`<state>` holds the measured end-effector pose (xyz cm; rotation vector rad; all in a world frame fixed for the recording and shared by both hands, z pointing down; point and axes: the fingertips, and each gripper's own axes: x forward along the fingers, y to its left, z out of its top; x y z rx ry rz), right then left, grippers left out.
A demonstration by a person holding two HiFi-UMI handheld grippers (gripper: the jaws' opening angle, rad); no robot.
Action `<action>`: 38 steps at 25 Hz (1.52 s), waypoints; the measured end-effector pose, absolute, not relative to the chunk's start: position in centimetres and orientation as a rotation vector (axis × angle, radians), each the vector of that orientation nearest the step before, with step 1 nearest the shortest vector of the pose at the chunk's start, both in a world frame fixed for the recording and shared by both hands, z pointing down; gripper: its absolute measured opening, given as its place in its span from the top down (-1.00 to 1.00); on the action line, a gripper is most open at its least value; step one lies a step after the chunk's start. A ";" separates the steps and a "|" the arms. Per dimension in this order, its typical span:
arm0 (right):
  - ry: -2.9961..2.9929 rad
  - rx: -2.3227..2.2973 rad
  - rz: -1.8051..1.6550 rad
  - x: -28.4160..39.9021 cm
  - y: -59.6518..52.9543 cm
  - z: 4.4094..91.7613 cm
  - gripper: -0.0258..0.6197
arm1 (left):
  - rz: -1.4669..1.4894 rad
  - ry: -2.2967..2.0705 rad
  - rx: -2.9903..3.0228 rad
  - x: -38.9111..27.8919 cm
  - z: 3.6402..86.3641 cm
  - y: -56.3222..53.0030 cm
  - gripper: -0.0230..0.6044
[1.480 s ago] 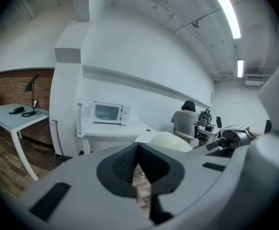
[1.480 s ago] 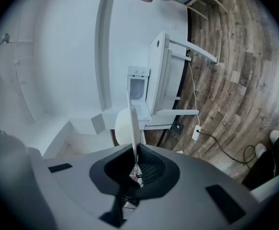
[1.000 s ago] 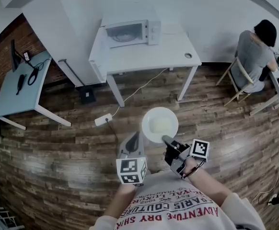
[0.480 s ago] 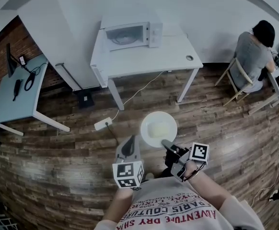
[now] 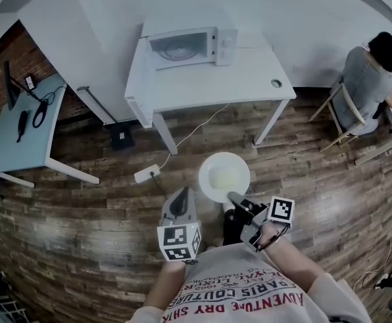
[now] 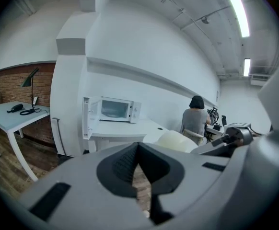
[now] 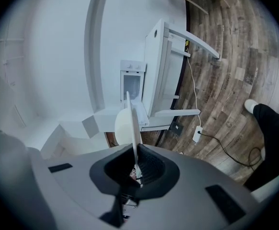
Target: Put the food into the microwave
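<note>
Nearing the boxy white microwave [image 5: 190,46] at twelve o'clock, right gripper [image 5: 234,196] pinched the round white plate [image 5: 216,167]; left gripper [image 5: 182,194] jaws pressed together, empty

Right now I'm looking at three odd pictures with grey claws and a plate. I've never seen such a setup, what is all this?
A person holds a two-jaw gripper in each hand. The wide picture comes from a camera on their head, looking down; the other two come from cameras riding on the grippers, looking along the jaws. The right gripper is clamped on the rim of a white plate carrying pale food. The left gripper is shut and empty. Ahead, a microwave stands on a white table with its door open. A small round thing, too small to identify, lies near the table's corner.
</note>
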<state>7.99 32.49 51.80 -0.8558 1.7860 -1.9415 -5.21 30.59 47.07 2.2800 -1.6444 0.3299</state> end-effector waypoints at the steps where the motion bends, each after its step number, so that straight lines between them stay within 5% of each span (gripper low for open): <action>1: 1.791 -0.846 -1.947 8.1 31.3 51.8 0.85 | 0.330 -1.652 2.276 -4.9 47.1 29.5 0.92; 22: 1.911 -0.746 -2.014 13.9 7.2 50.2 0.85 | 0.262 -1.806 2.181 0.8 45.1 6.4 0.92; 38: 1.848 -0.801 -1.919 8.7 -9.5 50.4 0.85 | 0.318 -1.689 2.307 -3.9 45.2 -11.9 0.92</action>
